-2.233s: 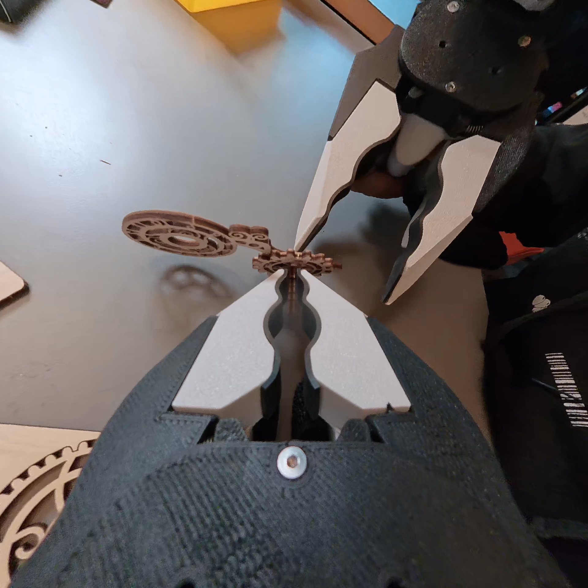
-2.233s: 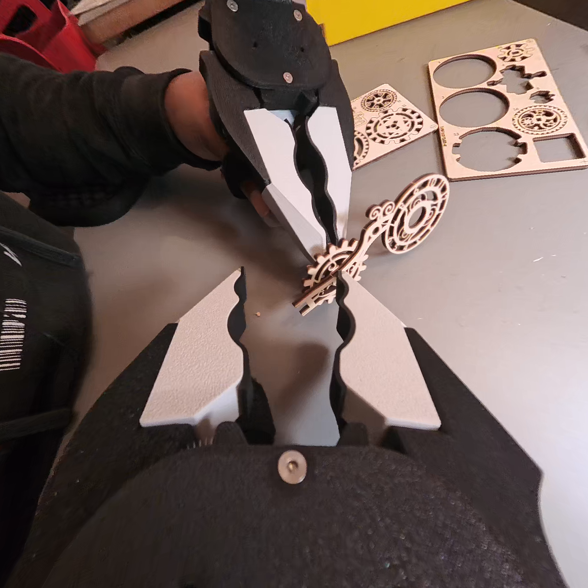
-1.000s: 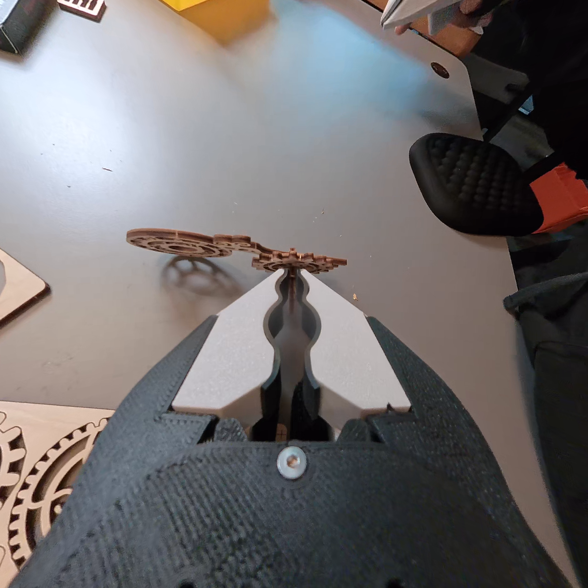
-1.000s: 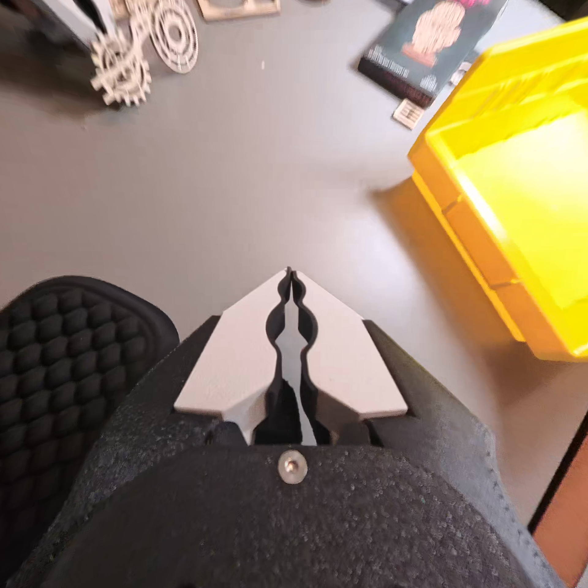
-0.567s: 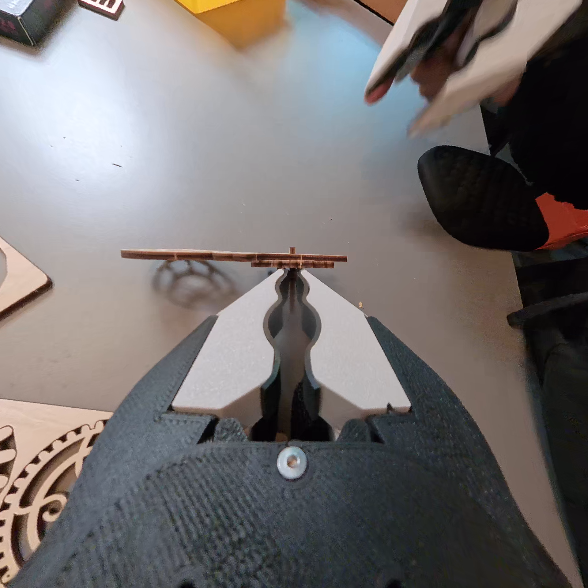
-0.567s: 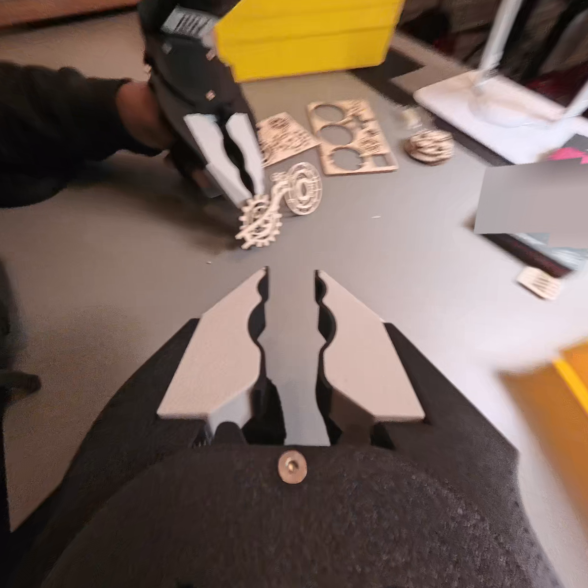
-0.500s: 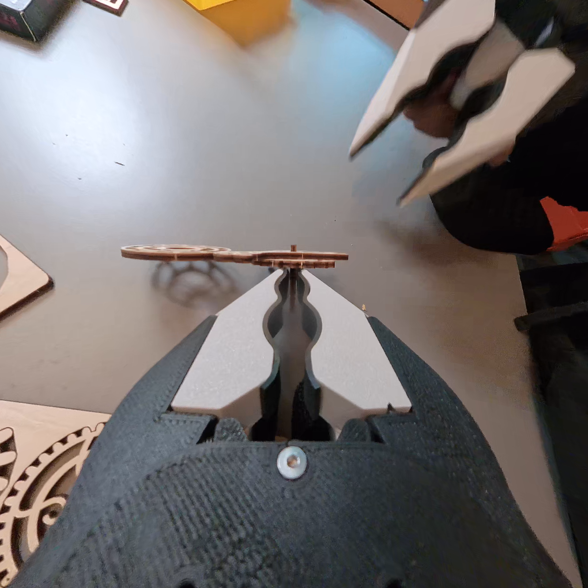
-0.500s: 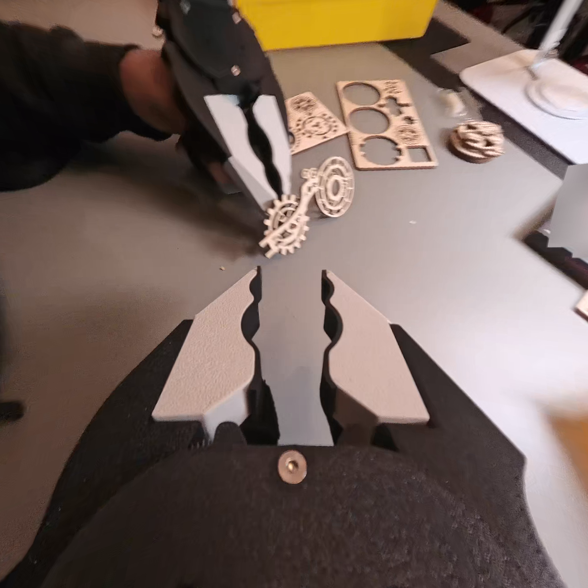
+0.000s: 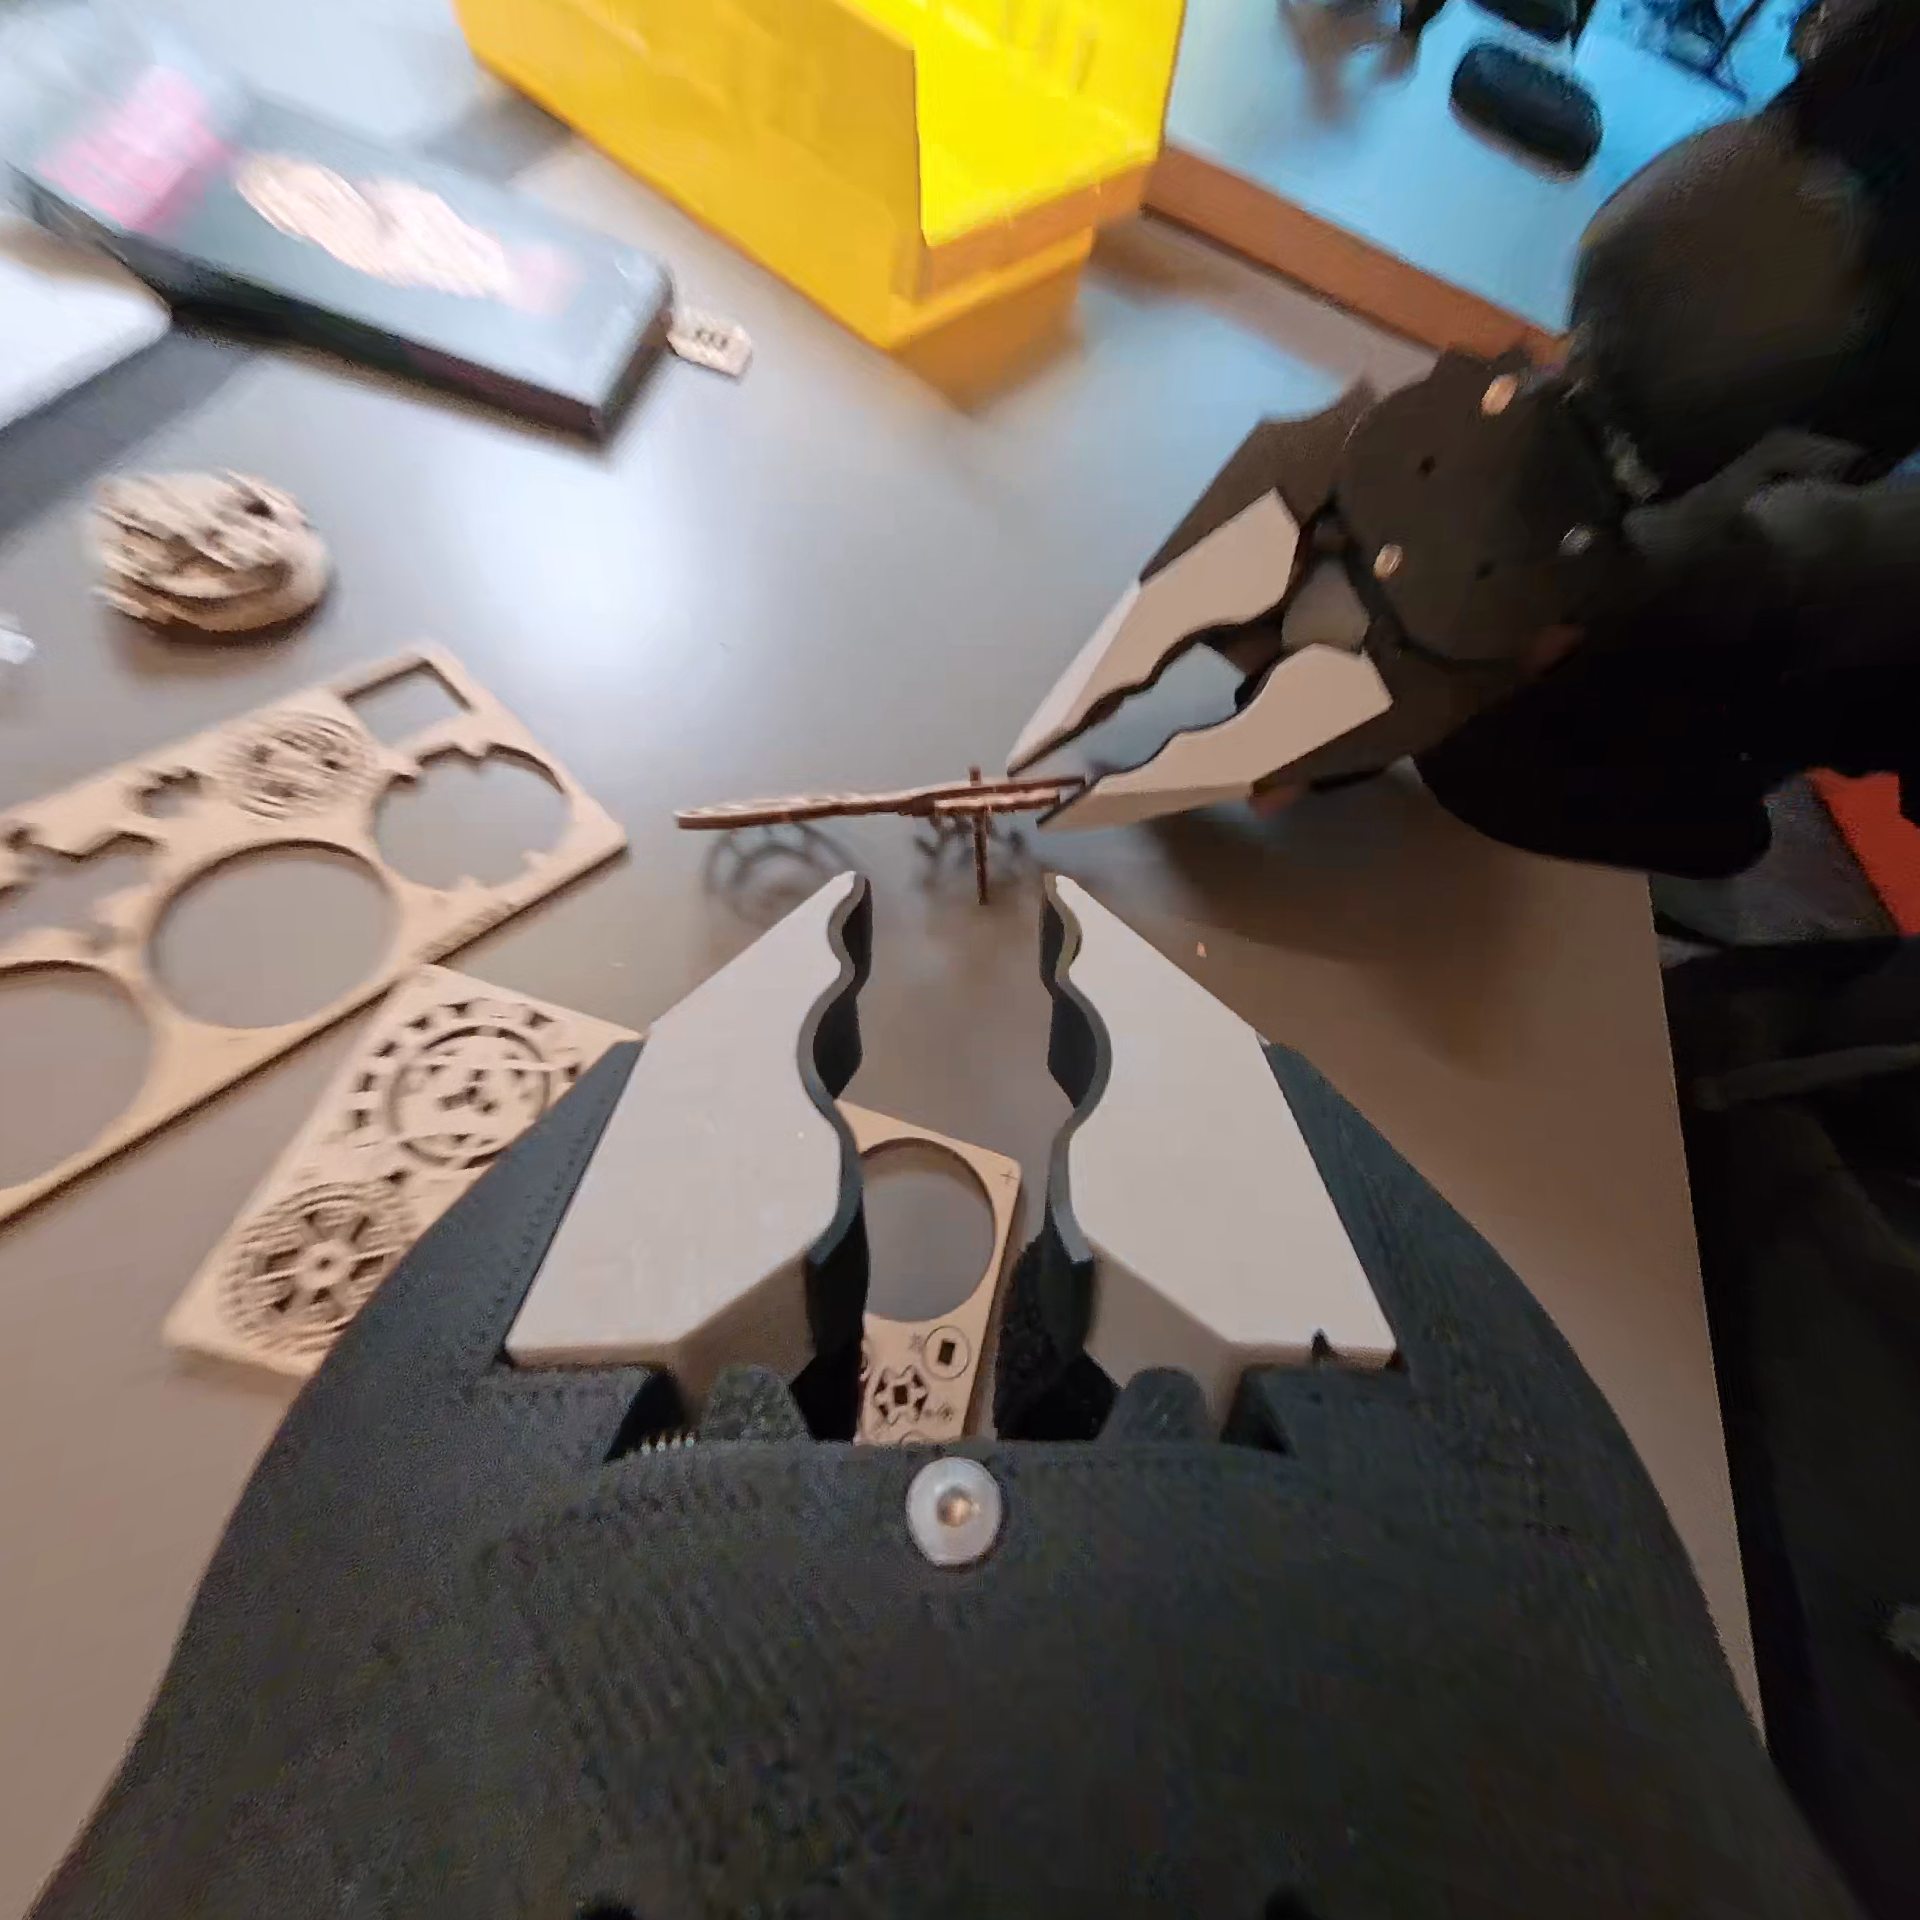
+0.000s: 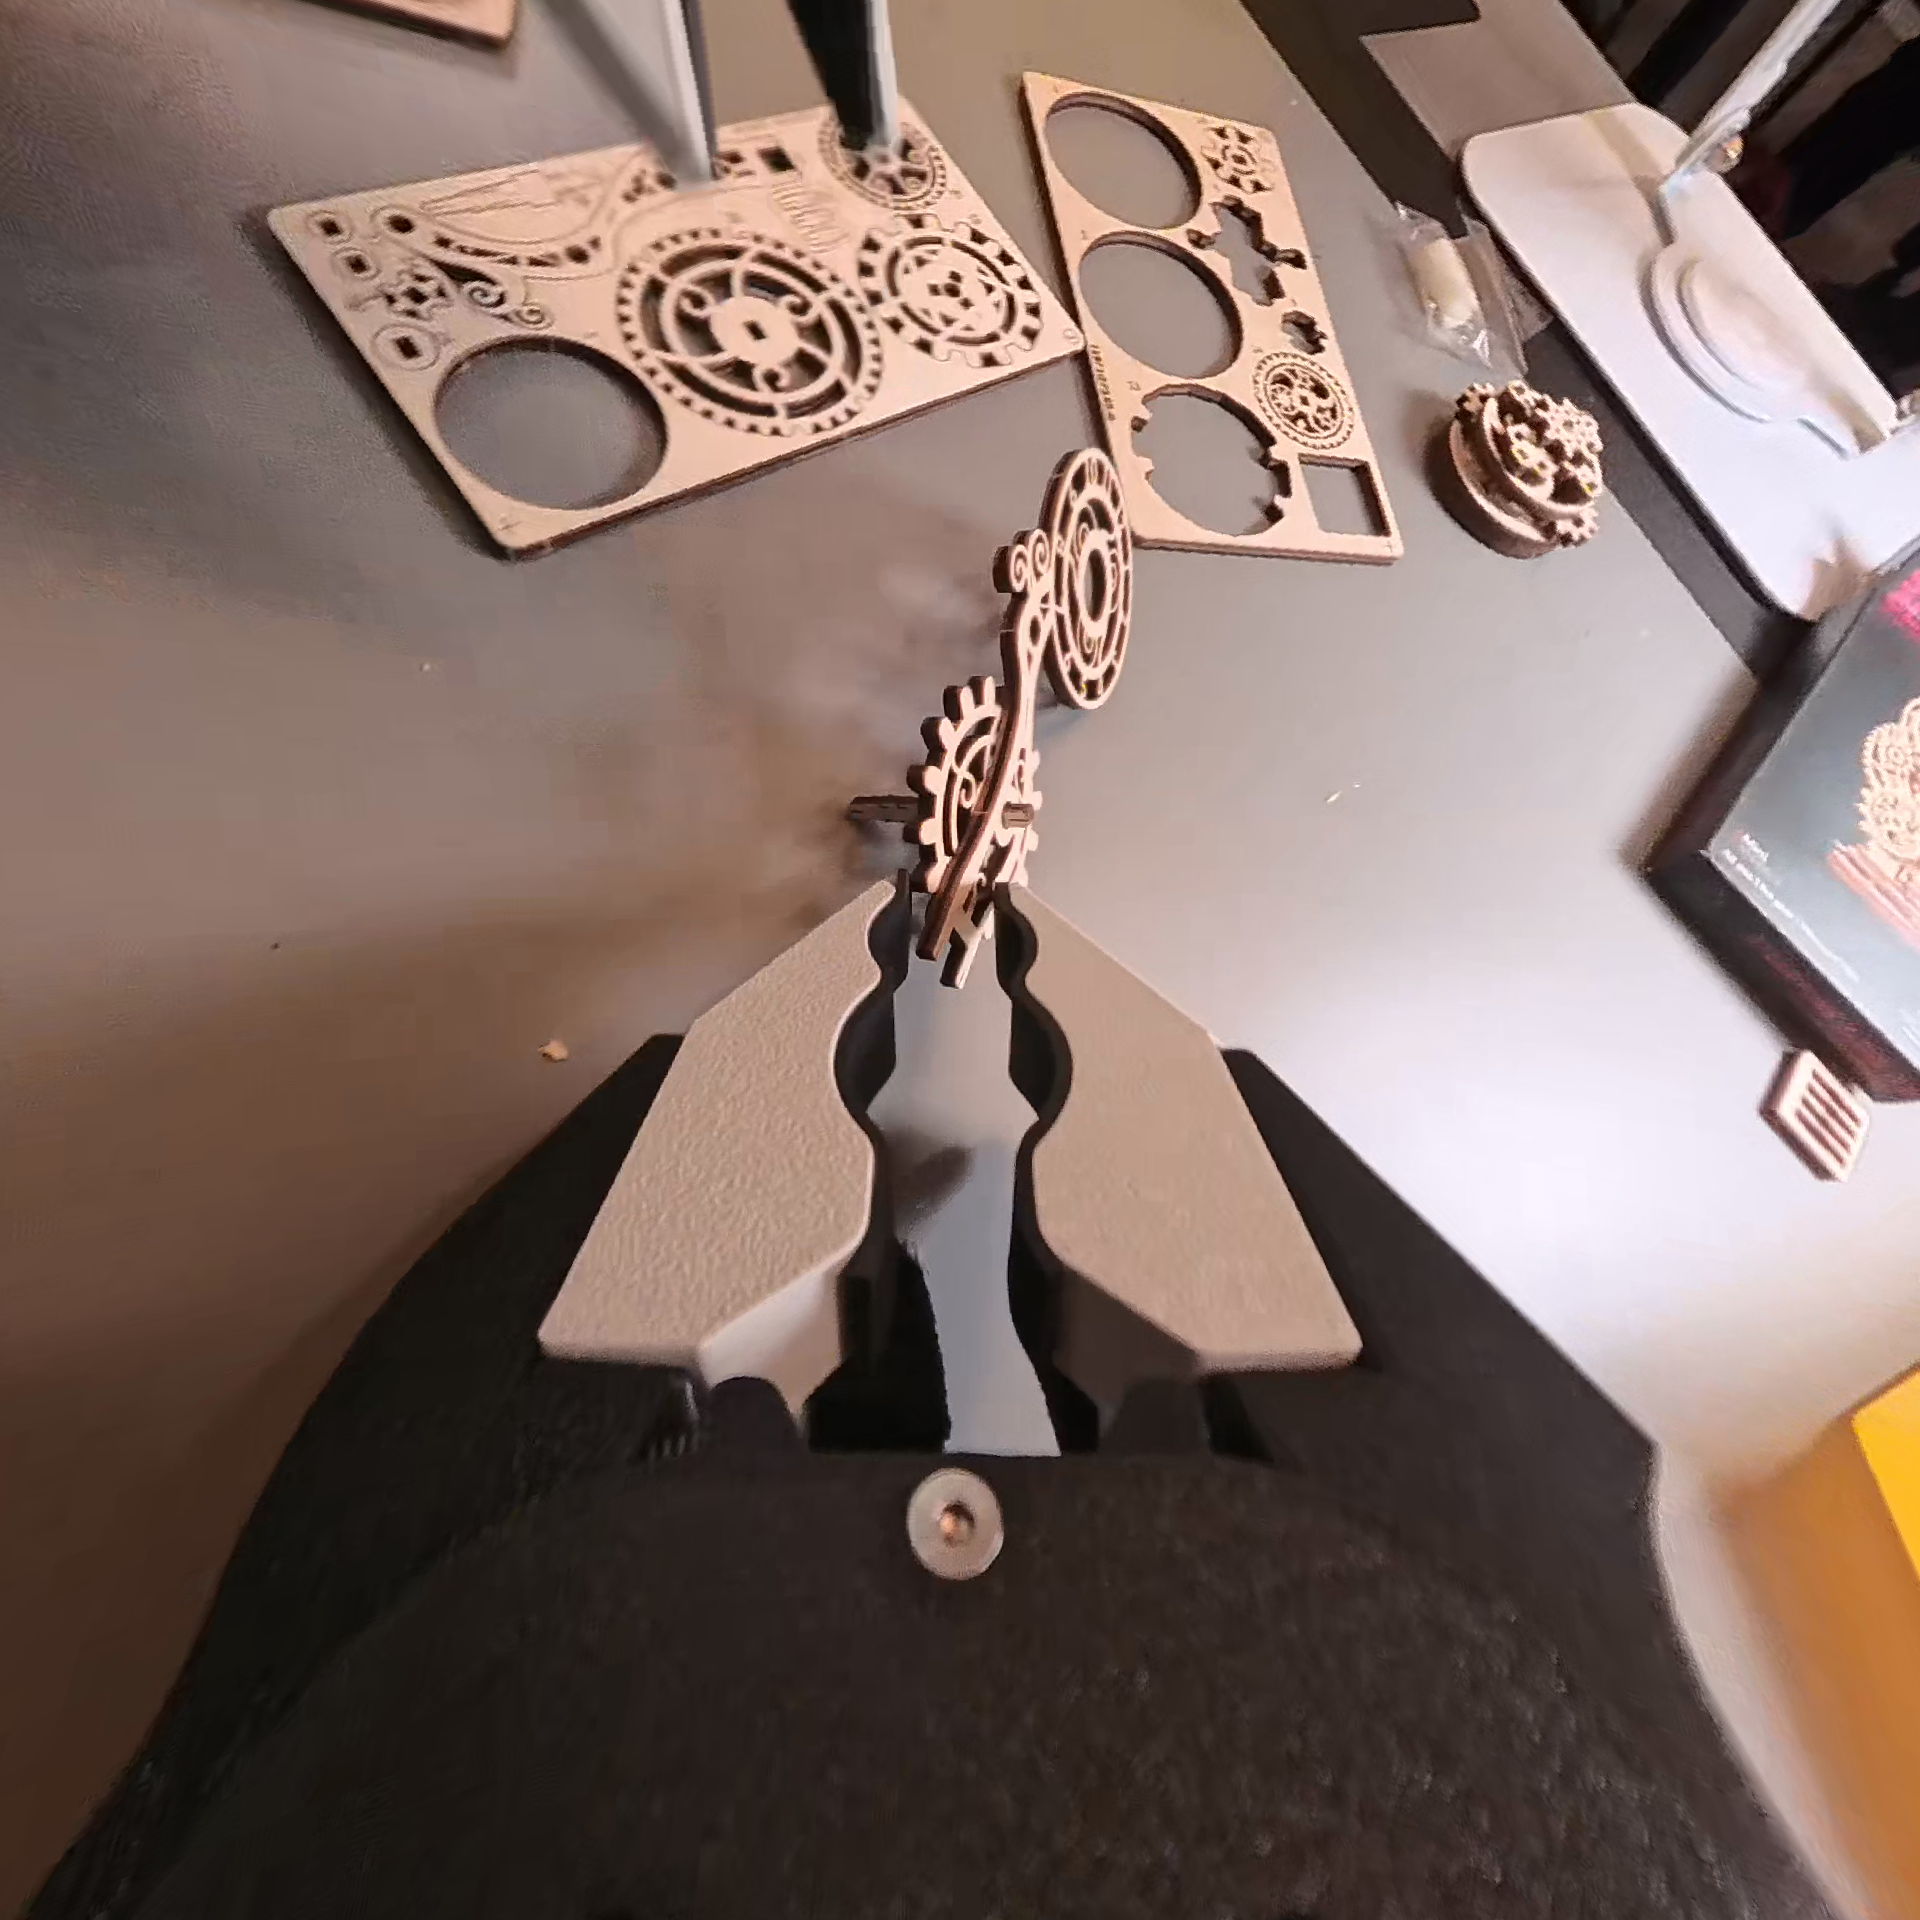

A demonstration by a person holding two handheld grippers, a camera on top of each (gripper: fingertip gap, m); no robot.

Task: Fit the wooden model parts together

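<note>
Right claw [image 10: 954, 902] around wooden gear-arm [image 10: 1023, 675]

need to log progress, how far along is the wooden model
Done: a gear and arm sit joined on a pin; a small gear stack stands apart. In hand: right gripper pinches that piece; left gripper is open. Left: gears uncut in the sheets.
</note>
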